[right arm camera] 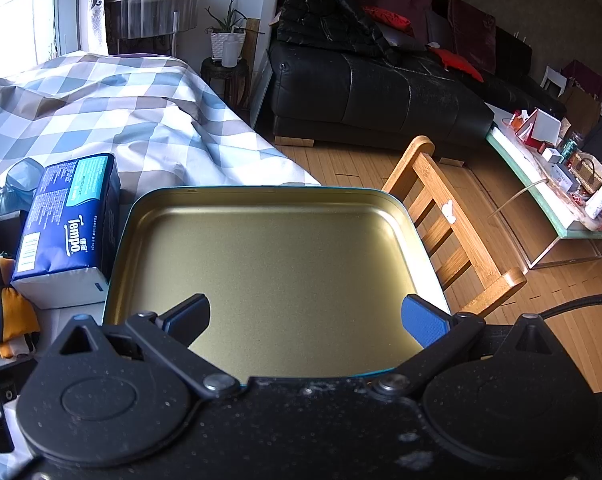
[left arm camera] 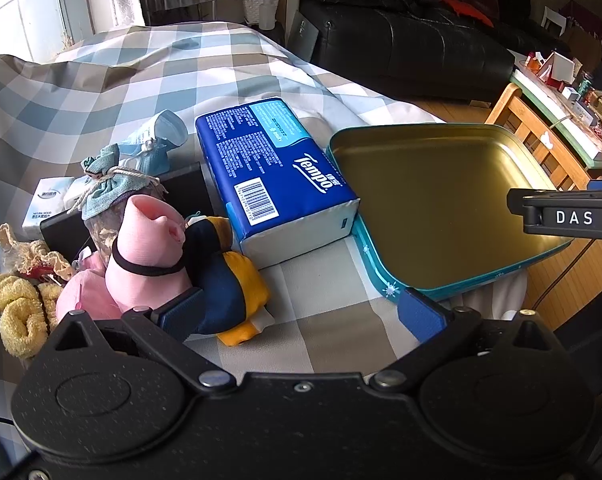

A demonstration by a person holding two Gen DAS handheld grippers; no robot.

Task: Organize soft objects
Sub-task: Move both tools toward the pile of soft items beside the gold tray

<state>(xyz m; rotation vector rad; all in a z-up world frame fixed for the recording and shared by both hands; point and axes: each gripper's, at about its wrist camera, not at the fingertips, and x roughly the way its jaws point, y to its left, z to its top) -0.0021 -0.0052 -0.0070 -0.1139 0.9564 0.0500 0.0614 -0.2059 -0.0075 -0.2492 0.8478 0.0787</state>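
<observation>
1. On a table draped in a checked cloth [left arm camera: 149,76], the left-wrist view takes in a cluster of soft things at nine o'clock: a pink plush toy [left arm camera: 145,248], a navy-and-yellow beanbag toy [left arm camera: 229,280], a yellow knitted bundle [left arm camera: 19,312], and a drawstring pouch [left arm camera: 109,184] on top of a jar. The right-wrist view shows only a sliver of the beanbag toy [right arm camera: 5,312] at its nine o'clock edge.
2. The right-wrist view alone shows the whole inside of the teal tin tray [right arm camera: 261,196], gold-lined and holding nothing, with a wooden chair [right arm camera: 453,224] just past its two o'clock corner.
3. A blue Tempo tissue pack [left arm camera: 277,172] lies touching the tray's left wall [left arm camera: 365,256]. Its long axis runs from five o'clock toward eleven o'clock in the left view.
4. The tray sits at the table's right edge, its far corner over the floor.
5. The left gripper [left arm camera: 301,312] is spread wide, hovering over bare cloth, its left finger [left arm camera: 181,312] touching or just in front of the beanbag toy.
6. The right gripper [right arm camera: 305,318] is spread wide above the tray's near half, holding nothing.
</observation>
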